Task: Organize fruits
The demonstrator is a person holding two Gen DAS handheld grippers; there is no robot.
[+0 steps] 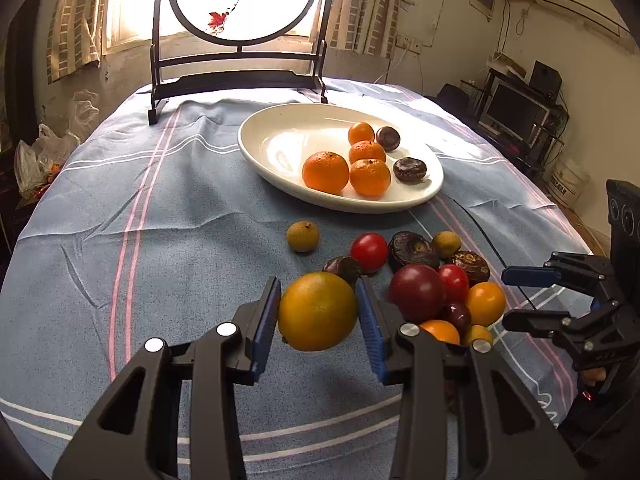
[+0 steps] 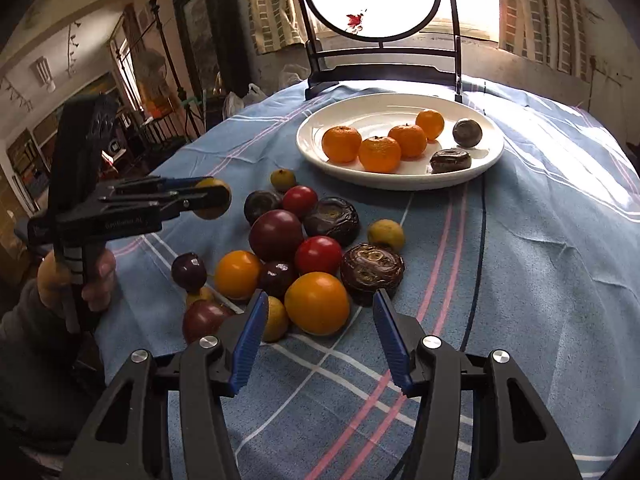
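Fruit held: round yellow-orange citrus fruit (image 1: 317,311) with a smooth, slightly greenish skin is sitting between the blue pads of the left claw (image 1: 318,312), which is grasping it above the blue striped tablecloth (image 1: 160,240) on the table.
Same fruit, right view: the left claw (image 2: 212,198) is covering most of it, so only its yellow edges are showing.
Right claw: the right claw (image 2: 320,344) is hanging released, its jaws spread wide, just short of a glossy orange round fruit (image 2: 317,303).
Pile: loose fruits are lying close together on the cloth, among them a large dark red plum (image 2: 276,235), red cherry tomatoes (image 2: 318,255) and wrinkled dark brown flattened fruits (image 2: 372,269).
Plate: oval white ceramic plate (image 1: 280,148) is standing beyond the pile, carrying four orange mandarins (image 1: 325,172) and two dark fruits.
Hard to make out: the left claw's own fingers are cutting off the small fruits at the pile's near edge.
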